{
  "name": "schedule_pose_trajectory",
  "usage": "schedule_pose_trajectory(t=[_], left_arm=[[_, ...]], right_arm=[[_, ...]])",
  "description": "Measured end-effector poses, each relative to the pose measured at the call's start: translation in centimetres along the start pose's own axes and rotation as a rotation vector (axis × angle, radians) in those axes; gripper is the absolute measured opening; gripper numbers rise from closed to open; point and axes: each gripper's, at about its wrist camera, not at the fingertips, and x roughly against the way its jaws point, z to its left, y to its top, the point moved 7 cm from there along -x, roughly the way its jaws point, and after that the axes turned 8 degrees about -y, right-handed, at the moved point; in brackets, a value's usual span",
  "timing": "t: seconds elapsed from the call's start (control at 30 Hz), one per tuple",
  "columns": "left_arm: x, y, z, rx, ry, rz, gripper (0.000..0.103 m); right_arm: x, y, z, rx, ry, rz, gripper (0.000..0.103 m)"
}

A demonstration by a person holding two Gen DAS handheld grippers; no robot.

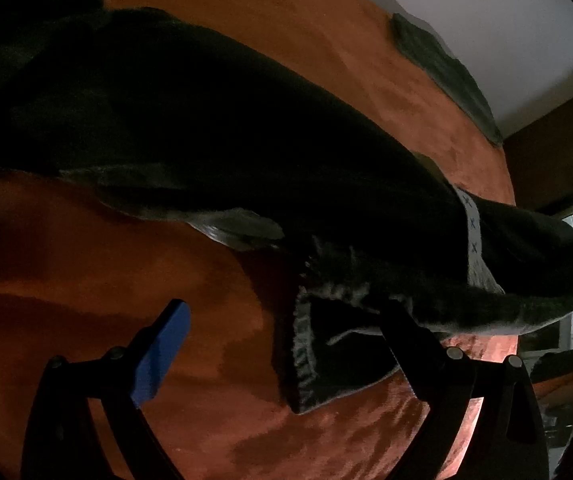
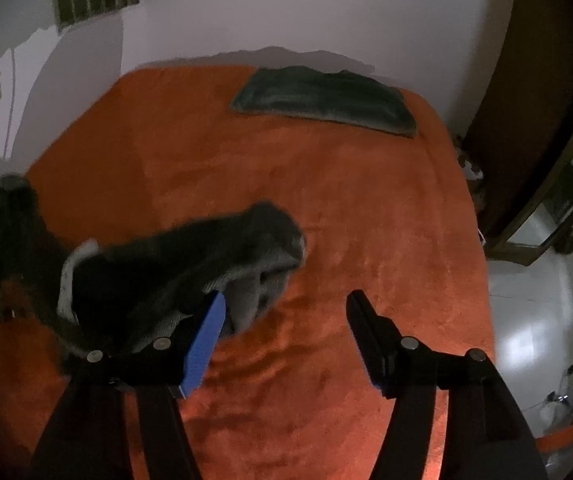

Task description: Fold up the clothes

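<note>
Garment (image 1: 226, 128), dark, hangs across orange bed (image 1: 358, 40) w/ its frayed hem just ahead of left tool (image 1: 282, 344), fingers spread, not pinching. Right tool (image 2: 286, 320) also spread wide, cloth bunched over its blue-padded finger (image 2: 206, 340); folded dark piece (image 2: 322, 100) lies at bed's far edge.

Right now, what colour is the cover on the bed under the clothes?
Orange, a plush bed cover; the right wrist view shows it best.

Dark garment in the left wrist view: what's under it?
The orange blanket shows beneath the dark garment and around it; whatever lies directly under its bulk is covered.
</note>
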Motion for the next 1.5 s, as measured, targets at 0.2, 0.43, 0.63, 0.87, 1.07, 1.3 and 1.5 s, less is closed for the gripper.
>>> schedule_pose_trajectory(t=[0.2,0.43,0.63,0.87,1.07,1.3,1.5], left_arm=[[-0.7,-0.1,-1.4,-0.022,0.006,0.023,0.097],[1.4,-0.7,-0.3,-0.038,0.037,0.031,0.097],[3.1,-2.0,4.4,0.036,0.111,0.037,0.097],[4.8,-2.5,8.1,0.109,0.123,0.044,0.096],[5.8,-1.7,9.0,0.101,0.115,0.042,0.096],[5.9,-0.2,10.9,0.095,0.093,0.066,0.097],[4.9,-1.1,8.8,0.02,0.068,0.117,0.097]], right_arm=[[0.4,-4.2,1.6,-0.07,0.18,0.053,0.063],[0.4,-7.1,13.3,0.176,0.419,0.062,0.063],[2.8,-8.6,24.3,0.55,0.513,-0.032,0.063],[1.7,-6.5,29.8,0.823,0.307,-0.298,0.062],[-1.8,-4.7,26.0,0.727,0.19,-0.258,0.006],[3.8,2.7,8.4,0.135,0.181,-0.325,0.006],[5.1,3.7,-10.1,-0.293,-0.017,-0.331,0.006]])
